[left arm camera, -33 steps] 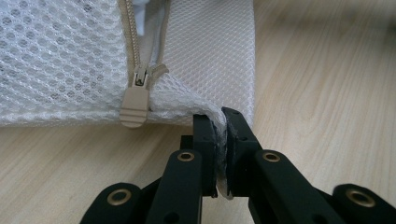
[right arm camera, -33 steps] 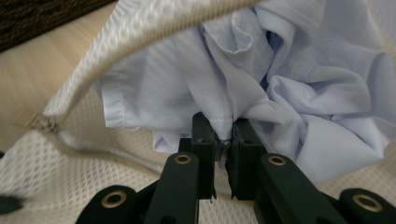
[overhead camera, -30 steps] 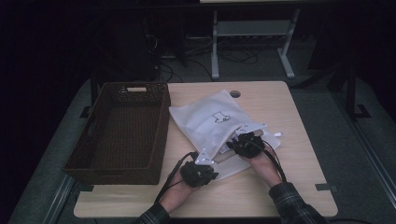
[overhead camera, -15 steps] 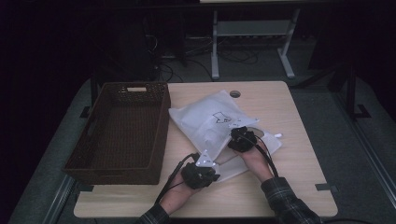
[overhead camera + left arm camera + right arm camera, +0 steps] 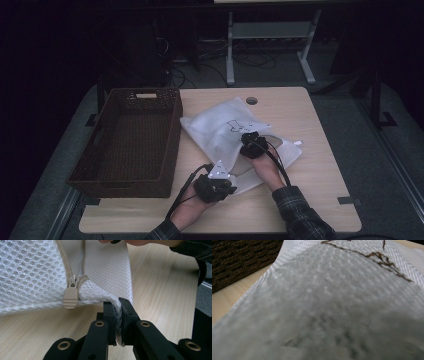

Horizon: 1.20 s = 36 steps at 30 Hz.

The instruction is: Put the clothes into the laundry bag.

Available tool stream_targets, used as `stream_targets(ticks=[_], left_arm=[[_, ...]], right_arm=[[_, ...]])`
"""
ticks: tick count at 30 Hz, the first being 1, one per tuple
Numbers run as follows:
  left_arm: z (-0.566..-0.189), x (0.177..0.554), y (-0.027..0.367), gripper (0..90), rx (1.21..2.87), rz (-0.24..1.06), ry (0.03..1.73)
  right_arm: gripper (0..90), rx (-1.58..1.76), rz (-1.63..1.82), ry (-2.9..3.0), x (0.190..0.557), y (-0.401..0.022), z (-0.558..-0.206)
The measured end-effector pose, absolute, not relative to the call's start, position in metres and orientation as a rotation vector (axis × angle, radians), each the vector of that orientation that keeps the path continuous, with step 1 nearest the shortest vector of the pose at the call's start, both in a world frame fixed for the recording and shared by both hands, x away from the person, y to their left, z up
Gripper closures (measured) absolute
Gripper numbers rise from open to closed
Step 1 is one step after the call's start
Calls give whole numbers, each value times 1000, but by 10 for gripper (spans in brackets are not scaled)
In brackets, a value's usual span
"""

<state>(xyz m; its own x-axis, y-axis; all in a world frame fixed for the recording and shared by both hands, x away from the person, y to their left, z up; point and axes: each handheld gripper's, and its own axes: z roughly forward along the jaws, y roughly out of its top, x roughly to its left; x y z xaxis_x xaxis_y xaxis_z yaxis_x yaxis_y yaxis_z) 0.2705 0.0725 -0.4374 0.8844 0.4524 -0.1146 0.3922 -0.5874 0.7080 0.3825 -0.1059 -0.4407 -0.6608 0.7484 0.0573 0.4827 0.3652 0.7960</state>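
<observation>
Sliding farther across mesh bag (image 5: 227, 135): right gripper (image 5: 250, 142).

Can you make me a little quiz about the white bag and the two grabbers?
1. True or false: the left gripper pinches a corner of the white mesh bag.
2. What lies left of the bag: A wicker basket, B bucket, C box?
3. Which beige part sits beside the pinched corner?

Key: 1 true. 2 A. 3 the zipper pull.
</observation>
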Motion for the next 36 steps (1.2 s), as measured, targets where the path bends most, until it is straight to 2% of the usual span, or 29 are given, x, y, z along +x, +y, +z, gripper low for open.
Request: stream_targets(ticks=[8,19,30,36], left_arm=[[-439,272,73,846,2269,99,601],[-440,273,74,846,2272,100,602],[-441,273,74,845,2281,107,602],[-442,274,74,846,2294,100,616]], right_arm=[[790,1074,1174,2332,382,-108,-441],[636,1078,1187,2372,372,-129,-438],[602,1061,1187,2408,349,-162,-428],[592,1100,1189,2375,341,-195,-421]])
